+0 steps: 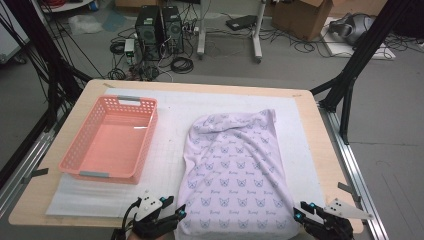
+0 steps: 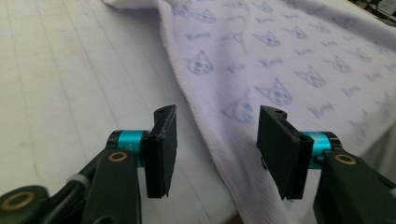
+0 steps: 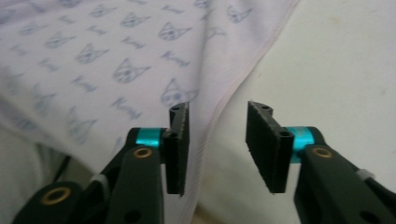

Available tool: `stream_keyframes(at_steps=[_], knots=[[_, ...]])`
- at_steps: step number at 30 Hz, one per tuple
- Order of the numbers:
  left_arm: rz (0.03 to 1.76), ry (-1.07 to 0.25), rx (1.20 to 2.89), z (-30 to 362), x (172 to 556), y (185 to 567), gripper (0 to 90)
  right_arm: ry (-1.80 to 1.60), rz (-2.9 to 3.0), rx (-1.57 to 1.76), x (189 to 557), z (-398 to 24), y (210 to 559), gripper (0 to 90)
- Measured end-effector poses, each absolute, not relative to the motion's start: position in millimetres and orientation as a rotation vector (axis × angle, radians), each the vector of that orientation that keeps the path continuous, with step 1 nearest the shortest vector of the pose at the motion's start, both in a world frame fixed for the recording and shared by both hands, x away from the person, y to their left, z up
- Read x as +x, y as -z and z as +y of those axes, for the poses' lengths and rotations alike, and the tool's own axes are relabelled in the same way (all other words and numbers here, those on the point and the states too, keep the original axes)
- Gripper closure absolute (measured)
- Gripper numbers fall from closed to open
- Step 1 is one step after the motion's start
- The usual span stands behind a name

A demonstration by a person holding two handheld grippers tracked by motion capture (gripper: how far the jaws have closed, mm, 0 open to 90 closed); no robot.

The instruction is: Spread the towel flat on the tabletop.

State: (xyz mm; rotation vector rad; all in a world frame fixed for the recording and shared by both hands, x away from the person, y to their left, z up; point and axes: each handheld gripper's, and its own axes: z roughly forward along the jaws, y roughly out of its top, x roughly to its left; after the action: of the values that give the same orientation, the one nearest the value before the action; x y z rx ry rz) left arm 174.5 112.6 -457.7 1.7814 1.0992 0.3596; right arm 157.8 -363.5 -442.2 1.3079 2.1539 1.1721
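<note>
High view: one cloth [image 1: 235,170], pale lilac with a cat-face print, lies spread on a white mat [image 1: 170,120] between two grippers at the near table edge. One left gripper [image 1: 178,214] sits at the cloth's near left corner, and one right gripper [image 1: 298,212] sits at its near right corner. One pink basket [image 1: 111,140] stands beyond the left gripper, well apart from the cloth.

Left gripper view: the left gripper [image 2: 217,147] has its two jaws apart, released. The cloth's [image 2: 280,60] hemmed edge runs up between them, and neither pad presses on it. The mat [image 2: 70,79] lies to the left of the jaws.

Right gripper view: the right gripper [image 3: 217,144] also stands open, with nothing clamped. The cloth [image 3: 93,60] spreads ahead and to the left, and its hem passes just inside the left jaw.
</note>
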Motion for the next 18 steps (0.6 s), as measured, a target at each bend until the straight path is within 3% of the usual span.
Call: stream_keyframes(at_steps=[8, 10, 11, 12, 13, 18], knots=[[1.108, -0.330, 1.808, 106, 206, 461, 47.5, -1.137, 2.155, 1.313, 186, -345, 445, 56.6], [1.077, -0.394, 1.842, 103, 202, 462, 57.5, -1.087, 2.189, 1.314, 192, -341, 450, 61.3], [1.067, -0.431, 1.859, 102, 200, 463, 68.9, -1.070, 2.189, 1.304, 193, -339, 451, 64.5], [1.075, -0.396, 1.844, 104, 199, 463, 81.4, -1.065, 2.188, 1.289, 193, -339, 451, 73.6], [1.094, -0.370, 1.837, 106, 198, 462, 86.9, -1.089, 2.215, 1.286, 192, -340, 451, 84.3], [1.111, -0.334, 1.839, 114, 185, 460, 87.3, -1.088, 2.251, 1.277, 182, -344, 449, 85.1]])
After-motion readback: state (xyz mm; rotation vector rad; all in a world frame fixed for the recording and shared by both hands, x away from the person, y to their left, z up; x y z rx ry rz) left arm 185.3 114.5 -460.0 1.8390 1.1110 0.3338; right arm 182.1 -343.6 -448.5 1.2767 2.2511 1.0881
